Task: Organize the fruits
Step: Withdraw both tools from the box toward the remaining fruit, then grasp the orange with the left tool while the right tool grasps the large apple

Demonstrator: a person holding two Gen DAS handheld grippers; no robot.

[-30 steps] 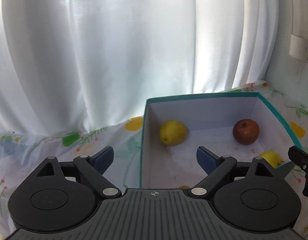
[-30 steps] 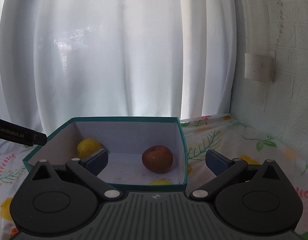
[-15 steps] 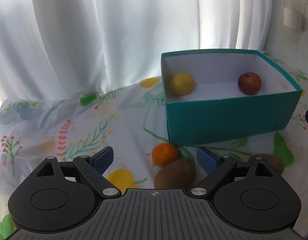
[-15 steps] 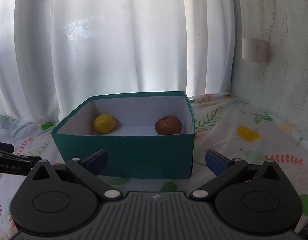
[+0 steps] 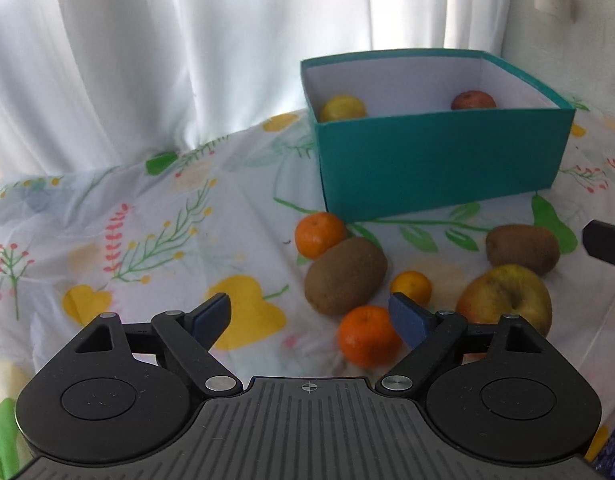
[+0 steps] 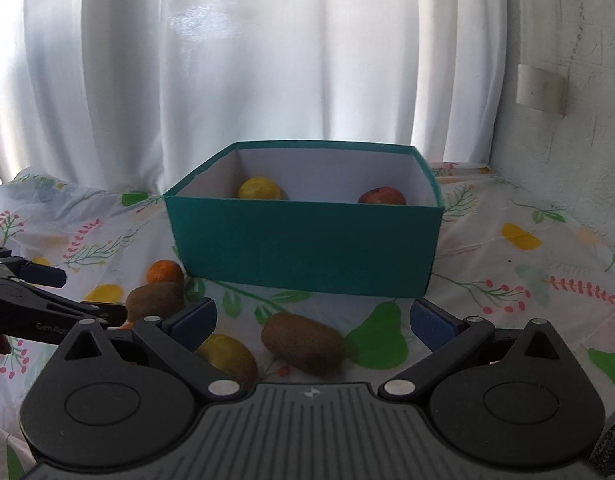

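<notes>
A teal box (image 5: pixel 439 160) (image 6: pixel 303 252) stands on the flowered cloth and holds a yellow fruit (image 5: pixel 342 107) and a red apple (image 5: pixel 473 101). In front of it lie two kiwis (image 5: pixel 345 276) (image 5: pixel 522 249), three mandarins (image 5: pixel 319 235) (image 5: pixel 411 286) (image 5: pixel 367 336) and a yellow-red apple (image 5: pixel 505 298). My left gripper (image 5: pixel 309 316) is open and empty, low over the near mandarin. My right gripper (image 6: pixel 312 320) is open and empty above a kiwi (image 6: pixel 303 344), with the yellow apple (image 6: pixel 229 358) by its left finger.
White curtains hang behind the table. A white textured wall (image 6: pixel 567 100) closes the right side. The left gripper's body (image 6: pixel 31 308) shows at the left edge of the right wrist view. The cloth (image 5: pixel 127 240) left of the box bears no fruit.
Both grippers have pulled back and down from over the box; loose fruit in front of the box has come into view. Both stayed open and empty.
</notes>
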